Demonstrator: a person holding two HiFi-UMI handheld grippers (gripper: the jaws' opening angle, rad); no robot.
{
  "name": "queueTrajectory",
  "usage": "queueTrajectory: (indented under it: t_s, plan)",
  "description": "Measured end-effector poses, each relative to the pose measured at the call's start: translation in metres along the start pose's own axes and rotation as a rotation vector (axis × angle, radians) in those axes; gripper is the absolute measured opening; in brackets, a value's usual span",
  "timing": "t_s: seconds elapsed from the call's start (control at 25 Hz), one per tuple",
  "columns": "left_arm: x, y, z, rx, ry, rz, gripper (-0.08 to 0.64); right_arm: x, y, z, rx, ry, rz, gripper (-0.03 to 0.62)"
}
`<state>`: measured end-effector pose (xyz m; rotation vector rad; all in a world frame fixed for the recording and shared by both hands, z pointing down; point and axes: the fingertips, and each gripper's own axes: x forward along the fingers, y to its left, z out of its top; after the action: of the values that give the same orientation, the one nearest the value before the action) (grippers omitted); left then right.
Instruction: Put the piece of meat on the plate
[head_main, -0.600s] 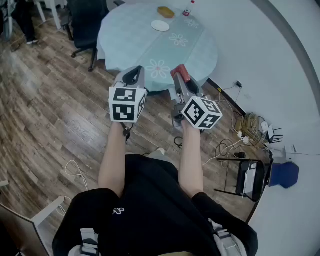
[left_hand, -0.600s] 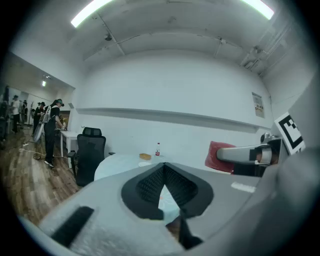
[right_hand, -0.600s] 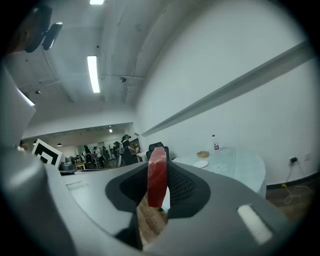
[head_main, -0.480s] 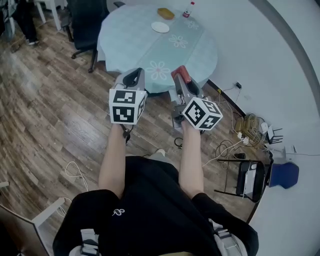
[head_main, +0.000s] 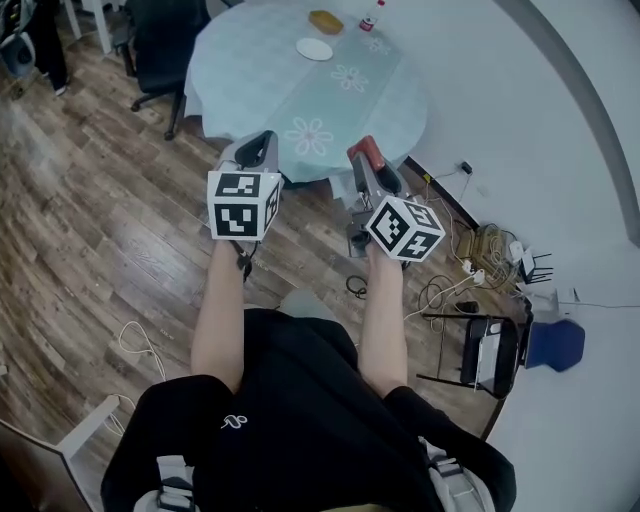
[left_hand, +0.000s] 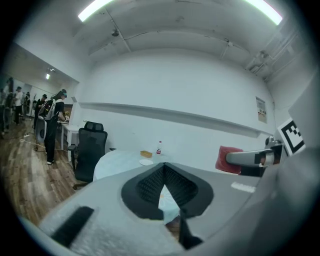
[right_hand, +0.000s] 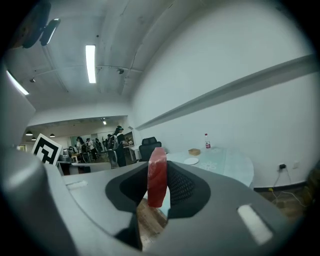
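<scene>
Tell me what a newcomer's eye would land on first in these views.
The red piece of meat stands out most, clamped upright between the jaws of the right gripper. Ahead stands the round table under a pale blue flowered cloth, with the white plate on its far side. The left gripper, beside the right one, is shut and holds nothing.

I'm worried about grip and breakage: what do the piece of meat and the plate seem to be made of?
The piece of meat is probably a plastic or rubber prop, matte red, judging by its uniform colour and clean slab edges in the right gripper. The plate is plain white; ceramic or plastic, too small to tell.
</scene>
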<state>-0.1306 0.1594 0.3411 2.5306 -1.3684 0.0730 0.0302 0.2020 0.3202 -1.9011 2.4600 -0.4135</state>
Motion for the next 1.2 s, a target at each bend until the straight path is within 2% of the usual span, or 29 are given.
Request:
queueTrajectory:
  t_s: [0.16,0.36,0.52,0.76,0.96,1.2]
  plan:
    - [0.017,-0.001,0.002,-0.032,-0.001,-0.011,-0.005,0.005,-0.008,0.003,-0.037,0.016,-0.013,0.1]
    - [0.042,-0.011,0.002,-0.021,0.002,-0.035,-0.005,0.021,-0.029,0.007,-0.052,0.03,-0.027,0.1]
    - [0.082,0.008,-0.008,-0.042,0.029,-0.005,-0.005,0.063,-0.053,-0.002,-0.044,0.06,-0.009,0.1]
    - [0.165,0.055,-0.022,-0.069,0.09,0.089,-0.005,0.159,-0.1,-0.012,0.0,0.102,0.043,0.1]
    - [0.264,0.063,-0.042,-0.092,0.197,0.114,-0.005,0.245,-0.161,-0.003,0.042,0.147,0.074,0.1]
    - [0.38,0.055,-0.022,-0.062,0.235,0.112,-0.005,0.329,-0.254,0.025,0.131,0.137,0.061,0.1]
